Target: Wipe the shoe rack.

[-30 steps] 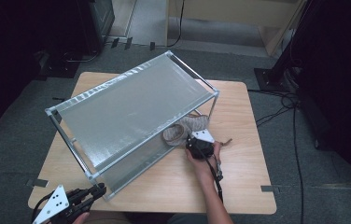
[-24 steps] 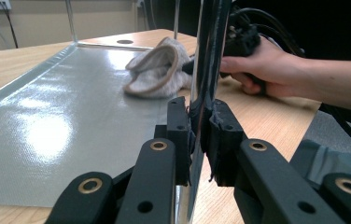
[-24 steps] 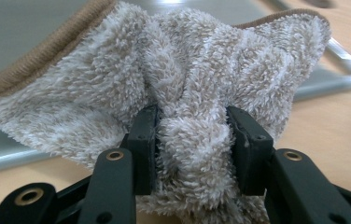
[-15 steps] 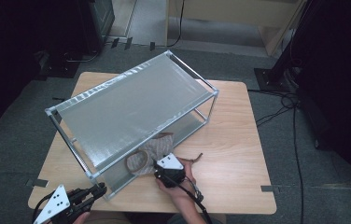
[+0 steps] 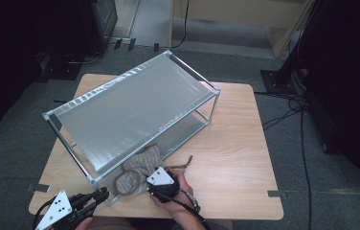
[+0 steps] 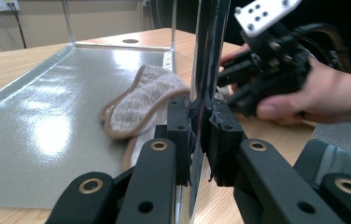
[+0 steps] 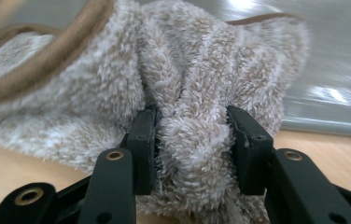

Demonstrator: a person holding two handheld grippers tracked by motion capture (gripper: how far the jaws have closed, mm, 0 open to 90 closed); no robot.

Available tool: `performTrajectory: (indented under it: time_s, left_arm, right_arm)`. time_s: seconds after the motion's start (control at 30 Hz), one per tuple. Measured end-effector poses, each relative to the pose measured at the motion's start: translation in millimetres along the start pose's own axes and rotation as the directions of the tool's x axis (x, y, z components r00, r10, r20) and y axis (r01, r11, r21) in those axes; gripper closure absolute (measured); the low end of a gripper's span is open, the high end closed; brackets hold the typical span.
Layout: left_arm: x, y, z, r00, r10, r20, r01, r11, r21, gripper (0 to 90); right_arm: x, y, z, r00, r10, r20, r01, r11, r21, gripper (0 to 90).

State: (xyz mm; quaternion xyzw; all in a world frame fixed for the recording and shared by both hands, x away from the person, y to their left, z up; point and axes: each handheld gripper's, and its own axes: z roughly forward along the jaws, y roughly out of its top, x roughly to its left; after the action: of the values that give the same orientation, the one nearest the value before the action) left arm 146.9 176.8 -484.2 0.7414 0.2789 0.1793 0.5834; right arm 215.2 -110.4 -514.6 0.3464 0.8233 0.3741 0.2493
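Pale wooden surface [image 5: 235, 143] on grey carpet, dim room. Fluffy beige towel [image 5: 137, 170] at glossy metal-framed rack [image 5: 135, 110], clamped in right gripper [image 5: 156, 184] fingers; left gripper [image 5: 99, 196] fingers clamped on rack post

A fluffy beige terry-cloth towel [image 7: 187, 93] with smooth brown edging is lying at six o'clock against a glossy grey-shelved metal rack [image 5: 135, 110], on a matt wooden table [image 5: 235, 143].
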Motion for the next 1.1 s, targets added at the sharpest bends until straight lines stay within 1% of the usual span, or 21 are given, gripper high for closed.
performTrajectory:
  time_s: [0.03,0.07,0.17,0.27,0.3,0.33,0.37,0.47,0.53,0.6,0.63,0.7,0.73,0.77,0.8,0.83,0.9,0.93,0.97,1.07,1.1]
  left_arm:
    - [0.0,0.0,0.0,1.0000,0.000,0.000,0.000,1.0000,0.000,81.4]
    - [0.8,-0.6,-0.2,1.0000,0.000,0.007,0.000,1.0000,-0.005,81.4]
    - [1.9,-0.9,0.0,0.9999,-0.002,0.015,0.002,1.0000,-0.007,81.4]
    - [2.3,-0.8,0.3,0.9998,-0.008,0.019,0.008,1.0000,-0.006,81.3]
    - [2.0,-0.6,0.5,0.9998,-0.006,0.018,0.007,1.0000,-0.005,81.3]
    - [1.6,-0.3,1.0,0.9999,-0.002,0.017,0.002,1.0000,-0.002,81.3]
    - [1.4,-0.1,1.2,0.9998,0.000,0.019,0.000,1.0000,-0.001,81.4]
    - [0.5,0.4,1.6,0.9998,0.003,0.018,-0.003,1.0000,0.003,81.4]
    - [0.5,0.3,1.7,0.9998,0.004,0.020,-0.004,1.0000,0.002,81.4]
    - [1.0,0.1,1.7,0.9997,0.006,0.023,-0.006,1.0000,0.001,81.5]
    - [1.1,0.0,1.7,0.9997,0.005,0.023,-0.005,1.0000,0.000,81.4]
    - [1.3,-0.2,1.8,0.9997,0.003,0.024,-0.003,1.0000,-0.001,81.4]
    - [1.3,-0.2,1.8,0.9997,0.003,0.024,-0.003,1.0000,-0.001,81.4]
    - [1.4,-0.2,1.9,0.9997,0.001,0.025,-0.001,1.0000,-0.002,81.4]
    - [1.4,-0.2,1.9,0.9997,0.001,0.025,-0.001,1.0000,-0.002,81.3]
    - [1.3,-0.1,2.3,0.9997,0.000,0.026,0.000,1.0000,-0.002,81.3]
    - [0.3,0.1,3.3,0.9996,-0.003,0.028,0.003,1.0000,-0.001,81.4]
    - [0.3,0.1,3.3,0.9996,-0.003,0.028,0.003,1.0000,-0.001,81.3]
    - [-0.8,0.3,4.2,0.9996,0.000,0.029,0.000,1.0000,-0.001,81.3]
    - [-1.3,0.6,4.4,0.9995,-0.001,0.032,0.001,1.0000,0.003,81.3]
    - [-1.2,0.6,4.5,0.9995,-0.001,0.033,0.001,1.0000,0.002,81.3]
  right_arm:
    - [0.0,0.0,0.0,1.0000,0.000,0.000,0.000,1.000,0.000,58.5]
    - [-17.5,-0.8,3.1,0.9991,0.024,0.036,-0.024,1.000,0.008,58.7]
    - [-39.2,-1.6,6.5,0.9936,0.074,0.086,-0.076,0.997,0.023,58.7]
    - [-64.5,-1.3,10.0,0.9805,0.143,0.135,-0.150,0.988,0.043,58.5]
    - [-72.7,-1.0,11.7,0.9749,0.156,0.159,-0.165,0.985,0.049,58.3]
    - [-79.3,-0.8,12.8,0.9728,0.160,0.168,-0.171,0.984,0.056,58.2]
    - [-91.6,0.5,15.0,0.9653,0.178,0.191,-0.195,0.978,0.071,58.1]
    - [-111.7,2.7,19.3,0.9525,0.193,0.235,-0.220,0.971,0.095,57.9]
    - [-130.7,2.2,22.1,0.9373,0.229,0.263,-0.261,0.960,0.096,57.9]
    - [-147.1,-0.2,23.7,0.9201,0.264,0.289,-0.298,0.951,0.081,57.8]
    - [-151.0,-1.4,24.1,0.9124,0.277,0.301,-0.312,0.947,0.072,58.1]
    - [-156.8,-4.8,23.5,0.9034,0.306,0.301,-0.334,0.941,0.048,60.0]
    - [-155.1,-5.4,23.0,0.9037,0.309,0.297,-0.336,0.941,0.043,60.6]
    - [-150.2,-5.6,22.5,0.9063,0.299,0.299,-0.326,0.944,0.044,60.9]
    - [-144.5,-6.0,21.7,0.9150,0.281,0.290,-0.306,0.951,0.045,61.0]
    - [-137.2,-5.9,20.6,0.9229,0.275,0.269,-0.297,0.954,0.041,61.0]
    - [-119.0,-5.5,18.1,0.9424,0.244,0.229,-0.259,0.965,0.036,60.9]
    - [-119.0,-5.5,18.1,0.9424,0.244,0.229,-0.259,0.965,0.036,60.9]
    - [-97.7,-4.2,14.7,0.9627,0.194,0.188,-0.205,0.978,0.041,60.8]
    - [-64.1,-2.0,9.7,0.9845,0.127,0.121,-0.133,0.990,0.042,60.5]
    - [-53.4,-0.8,8.1,0.9892,0.109,0.098,-0.114,0.993,0.043,60.4]
